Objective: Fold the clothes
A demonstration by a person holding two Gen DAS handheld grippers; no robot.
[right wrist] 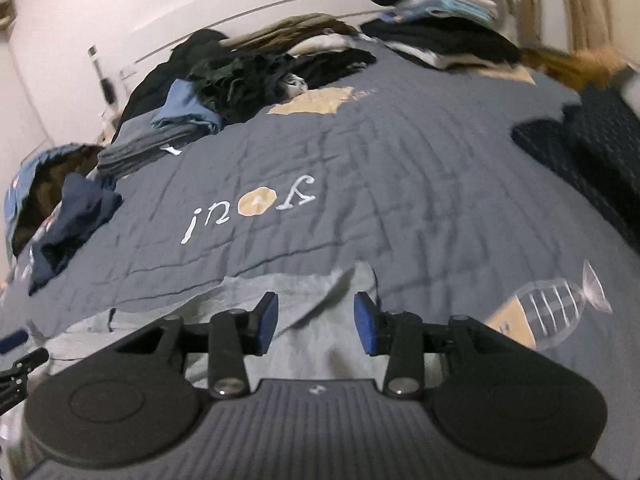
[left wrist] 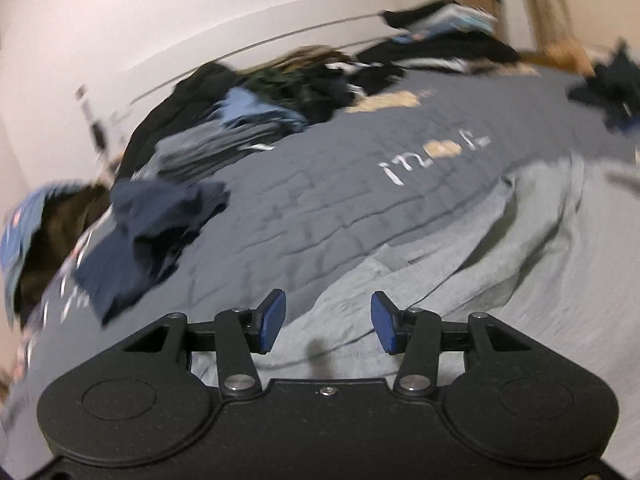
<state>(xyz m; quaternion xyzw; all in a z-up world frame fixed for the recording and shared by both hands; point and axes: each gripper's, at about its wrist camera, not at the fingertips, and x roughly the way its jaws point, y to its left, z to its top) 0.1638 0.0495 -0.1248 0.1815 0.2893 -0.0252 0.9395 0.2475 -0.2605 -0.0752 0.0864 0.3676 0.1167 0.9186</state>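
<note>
A light grey garment [left wrist: 500, 264] lies spread and wrinkled on the blue-grey quilt [left wrist: 320, 192], at the near edge of the bed. My left gripper [left wrist: 328, 322] hovers over its left part, open, with nothing between the blue pads. In the right wrist view the same grey garment [right wrist: 304, 300] lies under my right gripper [right wrist: 316, 322], which is also open and empty. A corner of the garment points away just past the right fingertips. The tip of the left gripper shows at the far left edge of the right wrist view.
Crumpled navy clothing [left wrist: 152, 224] lies at the left. Piles of dark, blue and grey clothes [right wrist: 224, 80] run along the far side by the white wall, with a folded stack [right wrist: 436, 20] at the far right. A dark patterned cloth [right wrist: 592, 148] lies on the right. The quilt [right wrist: 360, 168] carries white letters.
</note>
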